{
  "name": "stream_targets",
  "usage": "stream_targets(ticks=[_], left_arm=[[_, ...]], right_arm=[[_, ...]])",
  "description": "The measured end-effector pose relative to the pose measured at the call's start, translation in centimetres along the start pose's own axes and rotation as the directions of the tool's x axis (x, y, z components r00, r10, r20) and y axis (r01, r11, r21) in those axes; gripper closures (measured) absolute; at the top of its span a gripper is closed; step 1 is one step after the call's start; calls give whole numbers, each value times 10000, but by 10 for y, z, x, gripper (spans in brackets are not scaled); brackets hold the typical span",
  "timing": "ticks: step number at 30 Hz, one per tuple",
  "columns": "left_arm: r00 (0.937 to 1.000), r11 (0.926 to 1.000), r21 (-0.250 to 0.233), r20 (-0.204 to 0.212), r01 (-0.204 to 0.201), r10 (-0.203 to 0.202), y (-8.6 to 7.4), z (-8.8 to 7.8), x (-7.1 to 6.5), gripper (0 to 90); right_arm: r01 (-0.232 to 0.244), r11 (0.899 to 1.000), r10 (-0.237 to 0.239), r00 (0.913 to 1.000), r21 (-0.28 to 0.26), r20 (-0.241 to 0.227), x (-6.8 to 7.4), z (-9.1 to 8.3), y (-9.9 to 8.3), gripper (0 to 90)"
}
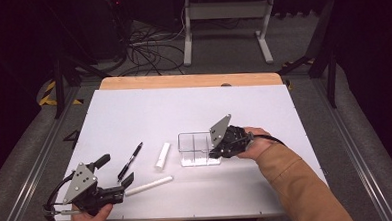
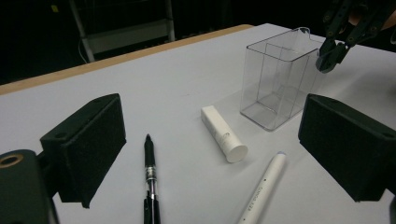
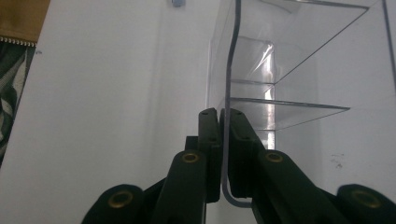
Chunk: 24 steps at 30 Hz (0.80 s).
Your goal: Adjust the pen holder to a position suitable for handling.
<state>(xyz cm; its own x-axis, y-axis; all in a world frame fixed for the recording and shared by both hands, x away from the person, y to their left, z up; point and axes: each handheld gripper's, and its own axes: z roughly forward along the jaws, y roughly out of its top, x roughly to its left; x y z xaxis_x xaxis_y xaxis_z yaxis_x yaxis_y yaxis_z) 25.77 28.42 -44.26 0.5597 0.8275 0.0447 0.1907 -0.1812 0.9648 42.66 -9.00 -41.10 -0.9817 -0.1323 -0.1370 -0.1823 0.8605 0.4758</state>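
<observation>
The right gripper point(image 1: 221, 150) has its jaws pressed together on the near wall of the clear plastic box point(image 1: 194, 146), which stands upright on the white tabletop point(image 1: 134, 113), right of the middle and closer to the near edge. The left gripper point(image 1: 117, 175) rests at the near left corner, jaws spread wide with nothing between them. Just ahead of it lie a black pen point(image 1: 130, 161), a white tube point(image 1: 162, 155) and a white marker point(image 1: 149, 185)
</observation>
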Motion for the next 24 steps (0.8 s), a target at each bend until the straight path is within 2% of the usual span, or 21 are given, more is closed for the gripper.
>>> stream_targets(ticks=[3, 10, 11, 13, 14, 16, 17, 18, 20, 24], left_arm=[[10000, 10000, 35, 7, -29, 29, 0, 0, 0, 82], [10000, 10000, 48, 21, -44, 44, 0, 1, 0, 82], [10000, 10000, 66, 28, -29, 29, 0, 1, 0, 82], [10000, 10000, 76, 33, -18, 17, 0, 1, 0, 82], [10000, 10000, 87, 37, -11, 11, 0, 1, 1, 82], [10000, 10000, 74, 10, 23, -23, 1, 2, 1, 81], [10000, 10000, 83, 2, 32, -32, 1, 2, 2, 81], [10000, 10000, 80, -12, 17, -17, 1, 2, 2, 81], [10000, 10000, 72, -43, 22, -21, 1, 2, 3, 81], [9999, 10000, 57, -80, 67, -66, 3, 2, 5, 81]], right_arm=[[-58, 9999, 60, 9998, -96, 165, 2, -1, 0, 856], [-255, 9996, 257, 9996, -158, 100, 2, -1, -1, 837], [-285, 9995, 287, 9995, -170, 99, 2, -1, -2, 813], [-483, 9984, 488, 9987, -287, 173, 2, -2, -2, 708], [-802, 9961, 808, 9966, -365, 155, 2, -5, -2, 666], [-1157, 9903, 1175, 9929, -765, 207, 2, -10, -3, 570], [-1359, 9807, 1433, 9887, -1404, 442, 4, -17, -2, 440], [-1359, 9807, 1433, 9887, -1404, 442, 4, -17, -2, 440], [-1475, 9671, 1675, 9825, -2071, 821, 8, -26, -2, 342], [-1566, 9400, 2116, 9645, -3029, 1580, 17, -42, -2, 237]])
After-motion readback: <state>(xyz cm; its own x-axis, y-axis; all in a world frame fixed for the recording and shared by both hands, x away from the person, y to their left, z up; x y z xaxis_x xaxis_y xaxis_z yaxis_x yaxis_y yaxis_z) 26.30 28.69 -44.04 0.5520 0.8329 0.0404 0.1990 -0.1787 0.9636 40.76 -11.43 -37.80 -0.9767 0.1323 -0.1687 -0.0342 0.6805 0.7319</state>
